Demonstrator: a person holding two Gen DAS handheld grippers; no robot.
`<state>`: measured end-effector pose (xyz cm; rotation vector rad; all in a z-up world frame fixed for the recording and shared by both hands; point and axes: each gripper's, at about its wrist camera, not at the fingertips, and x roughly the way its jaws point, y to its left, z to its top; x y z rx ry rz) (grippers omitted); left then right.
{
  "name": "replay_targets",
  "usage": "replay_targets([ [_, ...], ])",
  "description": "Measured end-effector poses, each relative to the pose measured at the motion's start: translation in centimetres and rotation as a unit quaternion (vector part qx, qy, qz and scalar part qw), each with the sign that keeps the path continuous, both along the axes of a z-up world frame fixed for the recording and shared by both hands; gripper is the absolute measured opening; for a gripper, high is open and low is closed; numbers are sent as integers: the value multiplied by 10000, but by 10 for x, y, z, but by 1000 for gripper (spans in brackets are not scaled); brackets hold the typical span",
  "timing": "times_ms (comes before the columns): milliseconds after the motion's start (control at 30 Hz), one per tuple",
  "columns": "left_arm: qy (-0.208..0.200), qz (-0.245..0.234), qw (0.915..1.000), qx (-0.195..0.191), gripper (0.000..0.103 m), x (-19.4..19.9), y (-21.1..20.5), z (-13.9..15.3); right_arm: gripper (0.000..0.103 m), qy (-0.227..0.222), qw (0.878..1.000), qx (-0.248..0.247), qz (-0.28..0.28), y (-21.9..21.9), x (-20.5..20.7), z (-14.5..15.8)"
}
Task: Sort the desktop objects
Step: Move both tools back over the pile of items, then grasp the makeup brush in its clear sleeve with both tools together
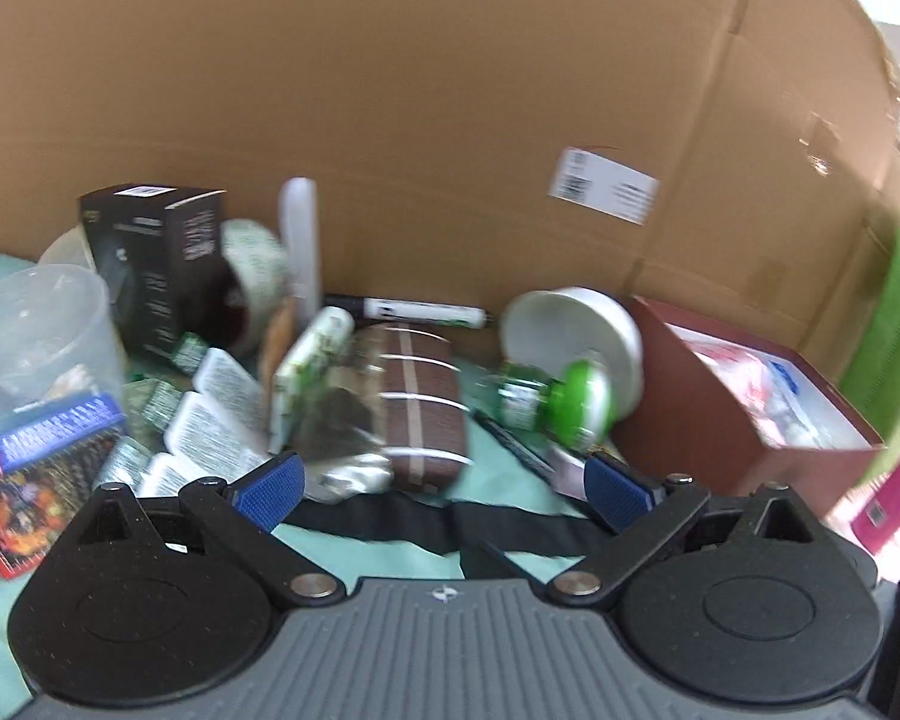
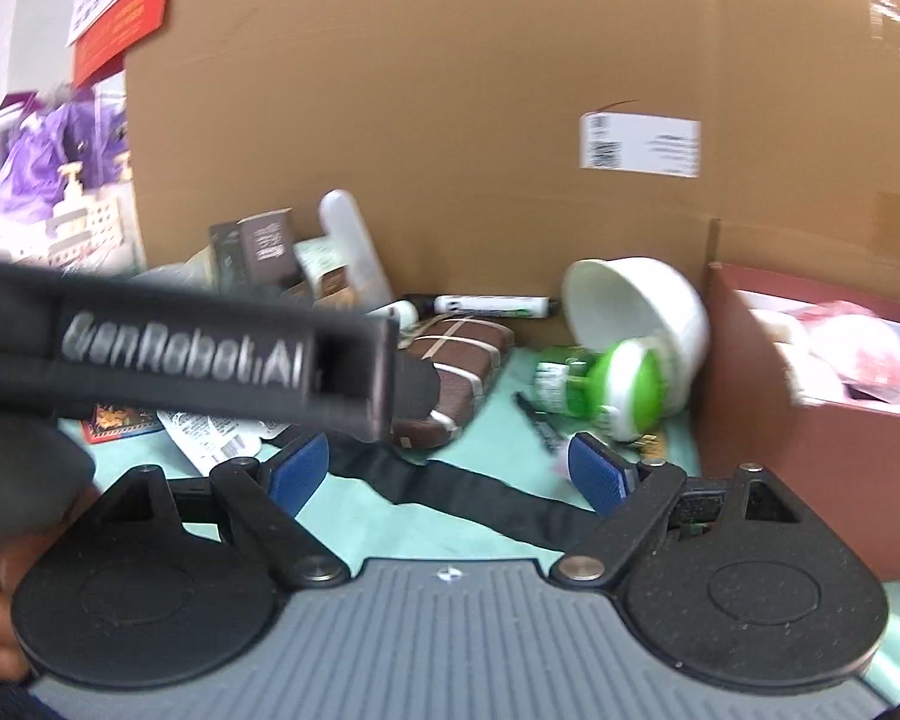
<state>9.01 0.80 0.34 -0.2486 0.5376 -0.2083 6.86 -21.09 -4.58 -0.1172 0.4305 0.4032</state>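
both my tongs stand wide apart and hold nothing: left tongs [image 1: 444, 483], right tongs [image 2: 450, 471]. the brown striped case [image 1: 423, 405] lies on the green worktop [image 1: 354, 552] just ahead of the left tongs, among clutter. the red box [image 1: 720, 414] stands to the right. judgement: centre the case between both pads, then clamp across its narrow width to avoid snagging the black strap [image 1: 390, 519].
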Motion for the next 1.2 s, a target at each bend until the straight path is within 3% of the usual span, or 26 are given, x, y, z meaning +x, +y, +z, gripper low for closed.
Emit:
replay_targets([
  [100,101,100,9998,137,100,15,11,-4,84,74,9999,28,145,15,9,-4],
  [433,720,168,9973,27,64,52,32,-24,59,475,9979,209,387,49,44,-13],
  [600,835,136,9964,-59,58,60,35,-29,52,299,9985,-135,447,63,49,-15],
  [700,842,140,9963,-50,58,61,36,-30,39,324,9979,-192,518,68,51,-14],
  [867,890,191,9958,-36,56,59,34,-29,33,285,9982,-273,445,71,53,-12],
  [1200,1162,-30,9931,166,54,21,16,-24,32,537,9954,-419,674,53,16,-5],
])
